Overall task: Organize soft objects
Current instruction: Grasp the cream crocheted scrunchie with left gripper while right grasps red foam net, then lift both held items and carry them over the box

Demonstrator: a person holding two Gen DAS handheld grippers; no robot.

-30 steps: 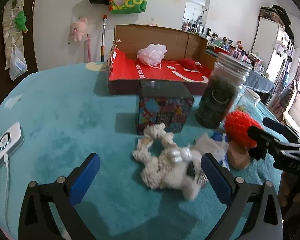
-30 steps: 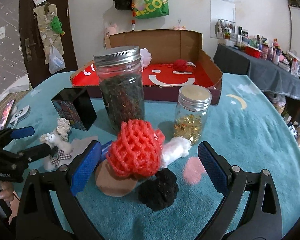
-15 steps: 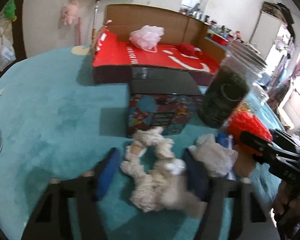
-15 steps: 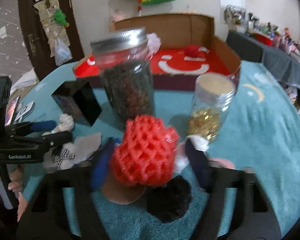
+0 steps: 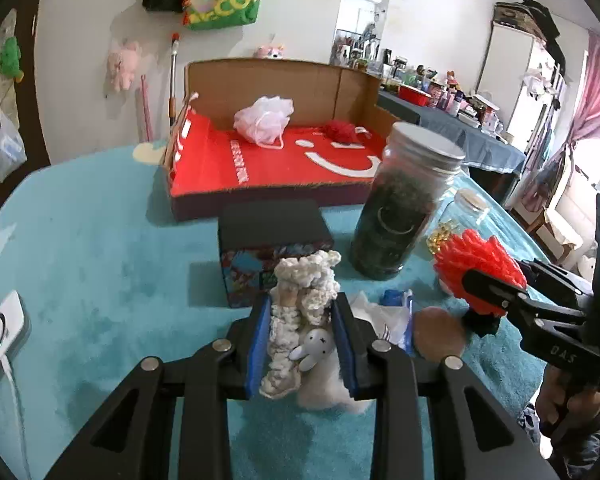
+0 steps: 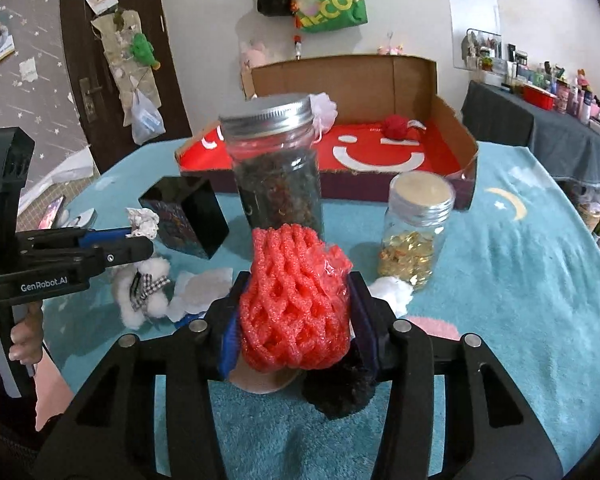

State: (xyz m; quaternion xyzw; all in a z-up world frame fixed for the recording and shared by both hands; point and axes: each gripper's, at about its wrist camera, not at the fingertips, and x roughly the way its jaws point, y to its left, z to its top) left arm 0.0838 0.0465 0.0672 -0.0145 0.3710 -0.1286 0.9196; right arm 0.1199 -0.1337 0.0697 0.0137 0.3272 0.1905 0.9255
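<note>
Cream, knobbly knitted rope with a small white bunny plush sits pinched between the blue pads of the left gripper, whose jaws are closing on it just above the teal cloth, its long axis running away toward the far red-lined cardboard box; it looks light and limp, best held mid-length. In the right view, the right gripper, closing too, squeezes a red foam mesh sleeve standing upright near the tall dark-filled glass jar, springy, weightless, safest gripped across its middle.

Rope plush toy between left gripper jaws, patterned box just ahead, tall jar ahead-right, cardboard tray behind both, foam net between right gripper jaws.
</note>
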